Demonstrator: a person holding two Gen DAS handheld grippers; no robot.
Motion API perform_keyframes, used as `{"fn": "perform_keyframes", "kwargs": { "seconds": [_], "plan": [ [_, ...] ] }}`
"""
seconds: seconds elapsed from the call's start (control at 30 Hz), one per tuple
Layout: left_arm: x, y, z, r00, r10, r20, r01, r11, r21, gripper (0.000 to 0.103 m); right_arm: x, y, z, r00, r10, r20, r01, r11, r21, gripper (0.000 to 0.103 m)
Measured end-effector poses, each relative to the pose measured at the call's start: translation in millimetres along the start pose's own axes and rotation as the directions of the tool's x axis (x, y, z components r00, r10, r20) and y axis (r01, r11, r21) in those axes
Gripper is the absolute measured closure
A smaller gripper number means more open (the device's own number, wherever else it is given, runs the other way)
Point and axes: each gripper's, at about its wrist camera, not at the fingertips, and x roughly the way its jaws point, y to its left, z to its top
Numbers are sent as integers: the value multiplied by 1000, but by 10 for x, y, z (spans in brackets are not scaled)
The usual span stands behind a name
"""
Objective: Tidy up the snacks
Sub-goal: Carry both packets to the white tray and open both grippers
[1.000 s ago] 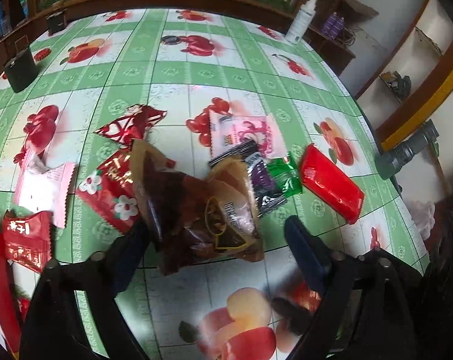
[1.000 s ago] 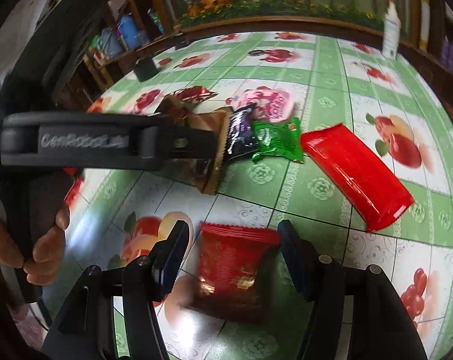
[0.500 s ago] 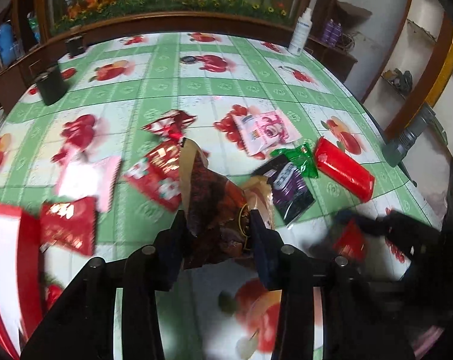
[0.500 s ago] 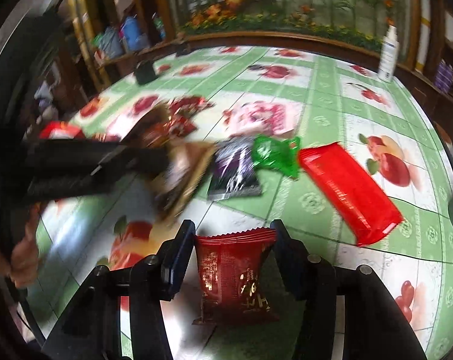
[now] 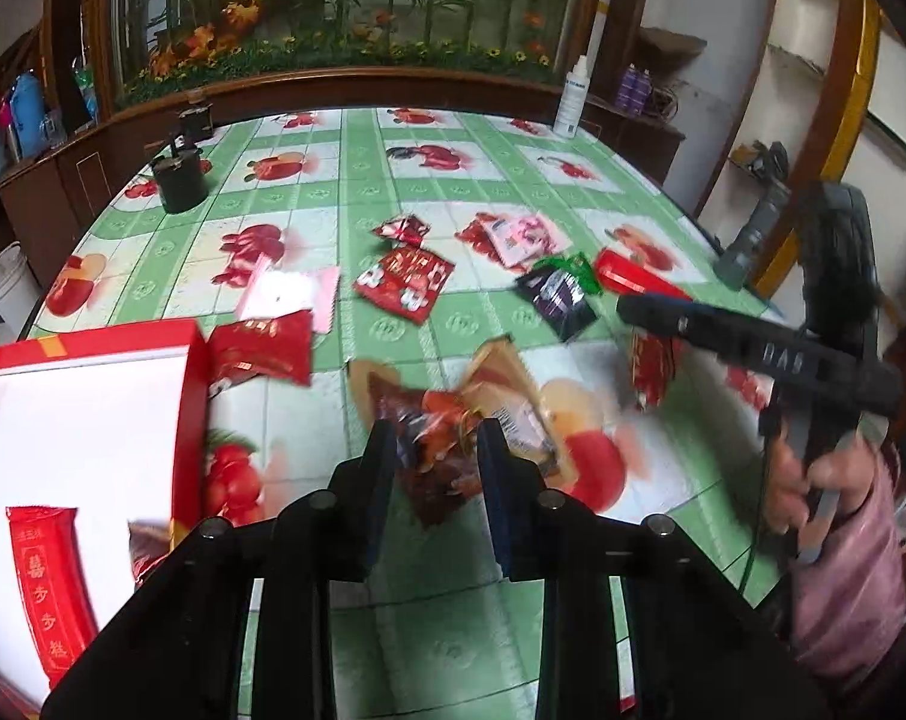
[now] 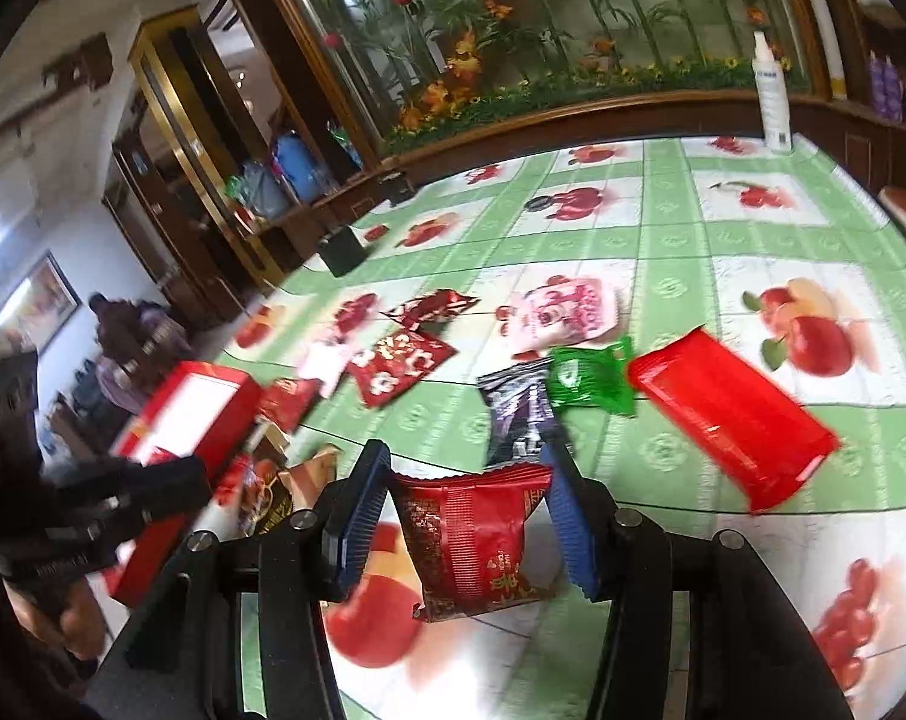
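My left gripper [image 5: 432, 441] is shut on a brown snack bag [image 5: 453, 420] and holds it above the table, right of a red box [image 5: 81, 414] with a white inside. A long red pack [image 5: 48, 582] lies in that box. My right gripper [image 6: 465, 468] is shut on a dark red snack pack [image 6: 474, 540] and holds it off the table. It shows in the left wrist view [image 5: 651, 354] at the right. Several loose snack packs lie on the green fruit-print tablecloth [image 6: 663, 228], among them a red flat pack [image 6: 729, 414], a green one [image 6: 591, 378] and a purple one [image 6: 516, 417].
A pink pack [image 6: 564, 315], a red flowered pack [image 6: 399, 363] and a red pack by the box [image 5: 261, 345] lie mid-table. A black holder [image 5: 180, 180] and a white spray bottle [image 6: 771, 99] stand at the far edge. A wooden ledge with plants runs behind.
Both grippers closed on their packs and lifted them. My left gripper has carried the brown bag left toward the red box; the right has raised the dark red pack.
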Motion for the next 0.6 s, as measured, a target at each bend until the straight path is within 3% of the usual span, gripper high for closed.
{"fn": "perform_keyframes", "kwargs": {
  "seconds": [0.1, 0.2, 0.3, 0.33, 0.37, 0.53, 0.6],
  "plan": [
    [82, 143, -21, 998, -50, -23, 48, 997, -62, 78, 48, -18, -14, 1000, -19, -7, 20, 999, 41, 50],
    [86, 132, -30, 997, -67, -39, 66, 997, -41, 77, 102, -65, -42, 999, -39, -32, 41, 997, 67, 50],
    [106, 167, 1, 994, -90, -53, 85, 992, -91, 45, 164, -90, -57, 997, -61, -52, 64, 996, 62, 50],
    [121, 188, 21, 993, -106, -52, 99, 987, -123, 23, 188, -87, -58, 996, -67, -58, 70, 996, 56, 50],
    [147, 212, 37, 992, -117, -51, 108, 982, -157, 16, 212, -86, -64, 995, -72, -65, 75, 996, 49, 50],
    [480, 162, 101, 972, -188, -142, 150, 959, -241, 16, 374, -40, -114, 983, -145, -109, 144, 989, -23, 49],
    [551, 70, 100, 977, -161, -141, 129, 968, -215, 17, 393, 10, -135, 979, -176, -105, 169, 983, -67, 49]
  ]
}}
